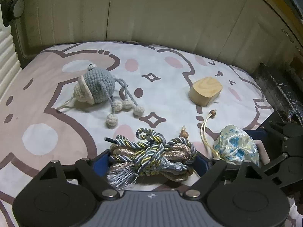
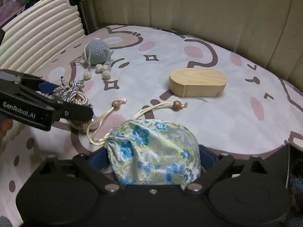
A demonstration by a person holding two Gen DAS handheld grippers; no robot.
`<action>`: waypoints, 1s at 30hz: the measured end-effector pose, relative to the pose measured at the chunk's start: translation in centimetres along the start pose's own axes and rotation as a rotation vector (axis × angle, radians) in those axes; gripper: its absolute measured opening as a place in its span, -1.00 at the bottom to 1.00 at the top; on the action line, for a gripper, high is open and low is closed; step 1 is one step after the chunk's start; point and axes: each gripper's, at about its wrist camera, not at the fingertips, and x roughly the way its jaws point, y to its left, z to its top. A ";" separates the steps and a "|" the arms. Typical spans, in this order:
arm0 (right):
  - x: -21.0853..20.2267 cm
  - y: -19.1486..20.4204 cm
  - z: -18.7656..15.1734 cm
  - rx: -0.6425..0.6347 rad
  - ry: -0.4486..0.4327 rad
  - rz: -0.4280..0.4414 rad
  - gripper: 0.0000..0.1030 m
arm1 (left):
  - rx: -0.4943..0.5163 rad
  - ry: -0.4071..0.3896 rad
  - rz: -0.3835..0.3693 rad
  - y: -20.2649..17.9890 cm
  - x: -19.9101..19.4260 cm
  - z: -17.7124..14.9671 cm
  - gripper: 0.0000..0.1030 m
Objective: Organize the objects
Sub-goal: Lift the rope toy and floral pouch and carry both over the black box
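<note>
Two grips: my left gripper pinches the cord bundle; my right gripper pinches the pouch.
Pouch strings: its drawstring trails toward my left gripper; lifting could snag it.
Ahead: wooden box and knitted toy lie well apart on the bedsheet.

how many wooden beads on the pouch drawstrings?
2. One bead sits on the left cord end near the rope bundle; the other bead on the right cord end, in front of the wooden box. More may be hidden.
</note>
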 end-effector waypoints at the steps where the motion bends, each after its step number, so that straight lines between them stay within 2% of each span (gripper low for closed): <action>1: -0.1 0.1 0.0 0.005 0.000 -0.005 0.78 | 0.001 0.003 -0.001 0.0 -0.1 0.0 0.67; 11: -2.3 0.5 -0.7 0.042 0.001 -0.053 0.73 | 0.000 0.017 0.006 -0.3 -1.4 -0.5 0.62; 30: -10.6 0.8 0.0 0.145 -0.084 -0.137 0.74 | 0.075 -0.055 0.060 -2.8 -9.2 0.2 0.62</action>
